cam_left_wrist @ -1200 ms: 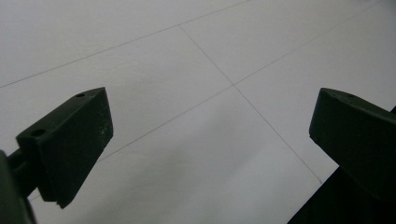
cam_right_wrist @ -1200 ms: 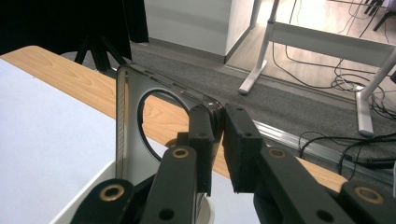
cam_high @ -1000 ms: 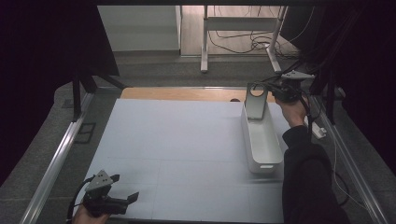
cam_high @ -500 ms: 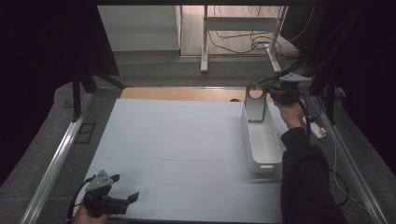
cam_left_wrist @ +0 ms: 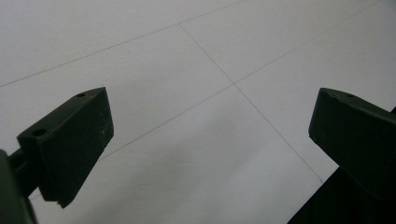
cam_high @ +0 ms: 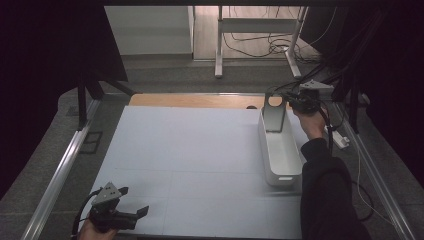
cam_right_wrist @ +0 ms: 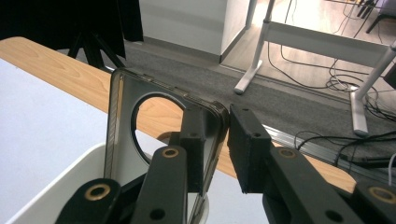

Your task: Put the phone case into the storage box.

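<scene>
Right tongs (cam_right_wrist: pixel 223 140) at the far end of the white bin (cam_high: pixel 280 150), jaws around the top corner edge of a translucent grey phone case (cam_right_wrist: pixel 140 135). The jaws have just been opening; a thin gap shows at the right pad, so the grip looks released or nearly so. The case stands upright, its lower end inside the bin at the far wall, its round camera cutout up.

Risk: with the pads off, the upright case may tip, either down into the bin or back over the rim onto the wooden strip (cam_high: pixel 195 101) behind. A pad catching the edge on withdrawal could drag it out.

Bin contents: the case; otherwise it looks empty.

Left tongs (cam_high: pixel 117 210) wide, holding nothing, low over the white surface (cam_high: pixel 190 150) at the near left corner.
</scene>
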### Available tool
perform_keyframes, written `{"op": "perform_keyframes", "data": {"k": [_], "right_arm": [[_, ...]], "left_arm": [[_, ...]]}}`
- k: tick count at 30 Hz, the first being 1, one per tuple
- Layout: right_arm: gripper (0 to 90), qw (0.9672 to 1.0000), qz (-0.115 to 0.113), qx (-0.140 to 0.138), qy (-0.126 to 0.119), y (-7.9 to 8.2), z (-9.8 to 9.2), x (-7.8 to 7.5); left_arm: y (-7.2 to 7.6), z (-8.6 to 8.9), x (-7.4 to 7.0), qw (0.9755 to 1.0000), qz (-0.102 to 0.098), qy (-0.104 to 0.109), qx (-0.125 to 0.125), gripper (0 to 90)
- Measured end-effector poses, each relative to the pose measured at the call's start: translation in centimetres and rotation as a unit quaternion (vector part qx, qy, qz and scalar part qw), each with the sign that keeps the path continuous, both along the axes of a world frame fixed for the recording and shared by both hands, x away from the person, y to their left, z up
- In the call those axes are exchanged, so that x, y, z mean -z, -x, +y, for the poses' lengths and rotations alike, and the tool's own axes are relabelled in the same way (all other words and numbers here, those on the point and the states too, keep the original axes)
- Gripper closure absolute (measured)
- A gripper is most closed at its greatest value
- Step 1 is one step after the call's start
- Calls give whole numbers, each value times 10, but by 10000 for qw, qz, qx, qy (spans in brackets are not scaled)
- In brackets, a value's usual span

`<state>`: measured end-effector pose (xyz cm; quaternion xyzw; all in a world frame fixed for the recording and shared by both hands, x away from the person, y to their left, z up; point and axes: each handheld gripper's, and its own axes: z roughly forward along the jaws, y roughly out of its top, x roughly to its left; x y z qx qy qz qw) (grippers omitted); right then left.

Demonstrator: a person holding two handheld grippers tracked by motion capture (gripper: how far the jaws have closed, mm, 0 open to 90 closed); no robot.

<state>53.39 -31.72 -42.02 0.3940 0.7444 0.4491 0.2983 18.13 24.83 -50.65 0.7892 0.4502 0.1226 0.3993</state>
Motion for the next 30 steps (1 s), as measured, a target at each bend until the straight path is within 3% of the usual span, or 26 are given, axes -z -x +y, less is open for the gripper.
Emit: {"op": "perform_keyframes", "data": {"k": [10, 20, 30], "right_arm": [[631, 9998, 61, 109, 133, 0, 2, -1], [405, 9992, 361, 143, -8, 4, 4, -6], [307, 9981, 555, 244, -83, 11, 4, -13]], "left_arm": [[0, 0, 0, 10000, -6, -11, 3, 9], [0, 0, 0, 10000, -1, -10, 2, 9], [0, 0, 0, 10000, 6, 19, 8, 8]]}}
